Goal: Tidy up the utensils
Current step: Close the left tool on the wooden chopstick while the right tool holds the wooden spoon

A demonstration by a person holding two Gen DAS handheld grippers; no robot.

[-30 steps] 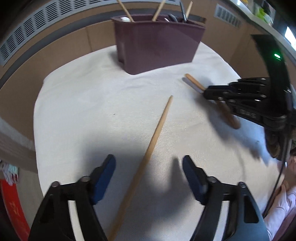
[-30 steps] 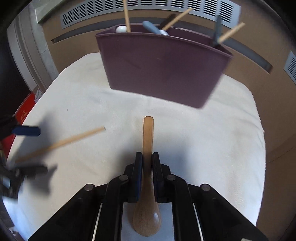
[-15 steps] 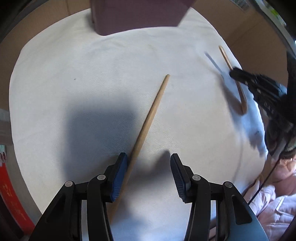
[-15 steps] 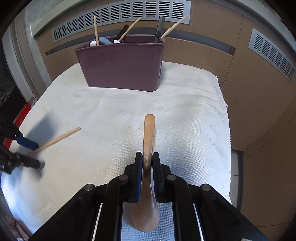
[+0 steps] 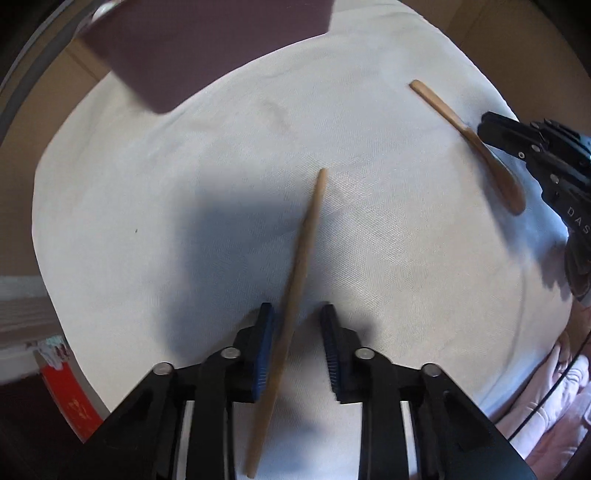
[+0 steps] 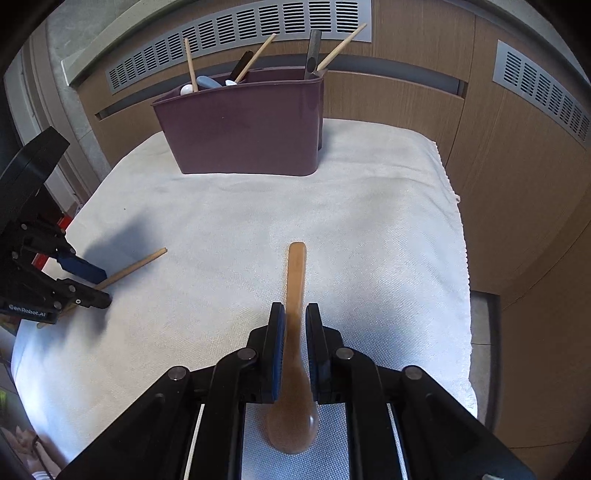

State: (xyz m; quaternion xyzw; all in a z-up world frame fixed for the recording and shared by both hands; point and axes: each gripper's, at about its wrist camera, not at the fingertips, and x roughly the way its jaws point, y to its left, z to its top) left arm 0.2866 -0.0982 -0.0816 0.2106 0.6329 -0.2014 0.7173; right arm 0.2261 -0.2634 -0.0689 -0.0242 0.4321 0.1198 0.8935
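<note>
A wooden chopstick (image 5: 306,251) lies on the white cloth (image 5: 388,277). My left gripper (image 5: 295,314) points straight down over its lower half, jaws closing. The left pad is at the stick; a gap shows at the right pad. From the right wrist view the same chopstick (image 6: 136,264) pokes out of the left gripper (image 6: 94,286). A wooden spoon (image 6: 296,280) rests on the cloth, handle forward, between the pads of my right gripper (image 6: 295,310), whose jaws are opening, a thin gap beside the handle. The purple utensil holder (image 6: 243,129) stands at the back with several utensils.
The cloth's right edge (image 6: 461,258) drops off to the floor. A wooden wall with vent grilles (image 6: 240,33) rises right behind the holder. A red object (image 5: 70,395) sits below the cloth's left edge. A pink sleeve (image 5: 546,406) shows at the lower right.
My left gripper slid along the chopstick, tipped to point down, and narrowed its jaws around it. The right gripper drew back from the holder with the spoon, then loosened slightly.
</note>
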